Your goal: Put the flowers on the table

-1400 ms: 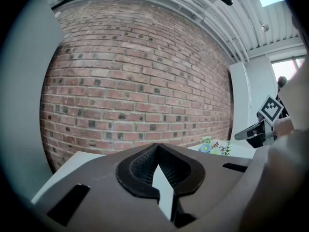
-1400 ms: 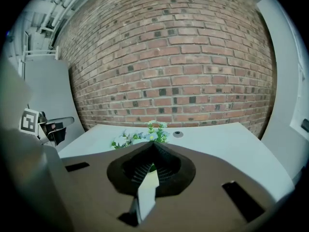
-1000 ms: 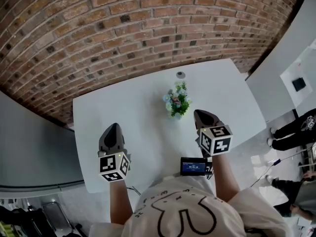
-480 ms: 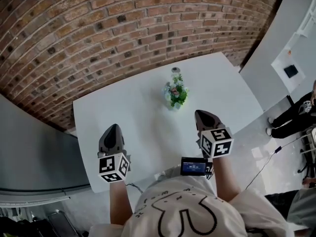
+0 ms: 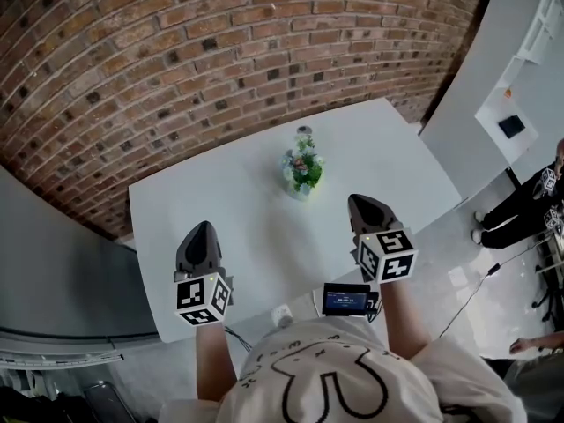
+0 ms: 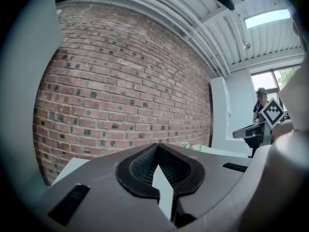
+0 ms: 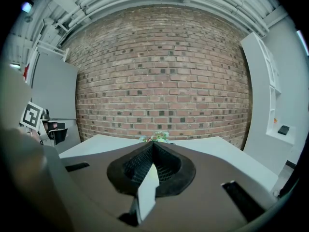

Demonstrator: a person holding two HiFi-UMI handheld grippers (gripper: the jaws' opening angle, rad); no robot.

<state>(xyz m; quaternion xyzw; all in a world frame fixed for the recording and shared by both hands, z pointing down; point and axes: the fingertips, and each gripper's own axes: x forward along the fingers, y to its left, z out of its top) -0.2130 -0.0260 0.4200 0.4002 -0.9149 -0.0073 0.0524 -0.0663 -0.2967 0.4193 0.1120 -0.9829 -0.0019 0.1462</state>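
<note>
- White table (image 5: pixel 211 210) against brick wall (image 5: pixel 220 51). Flowers (image 5: pixel 303 167), a small bunch of green with pale blooms, stand upright on it towards the wall side, about mid-width.
- Left gripper (image 5: pixel 201 227) over the near-left part of the table; jaws pressed together, nothing between them.
- Right gripper (image 5: pixel 357 203) over the near-right part; jaws likewise closed and empty, pointing towards the flowers, well apart from them.
- Small lit screen (image 5: pixel 345 299) at the person's chest.

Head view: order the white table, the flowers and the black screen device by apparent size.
1. White table.
2. Flowers and black screen device look about alike; the device is nearer the camera, so I won't rank them.
</note>
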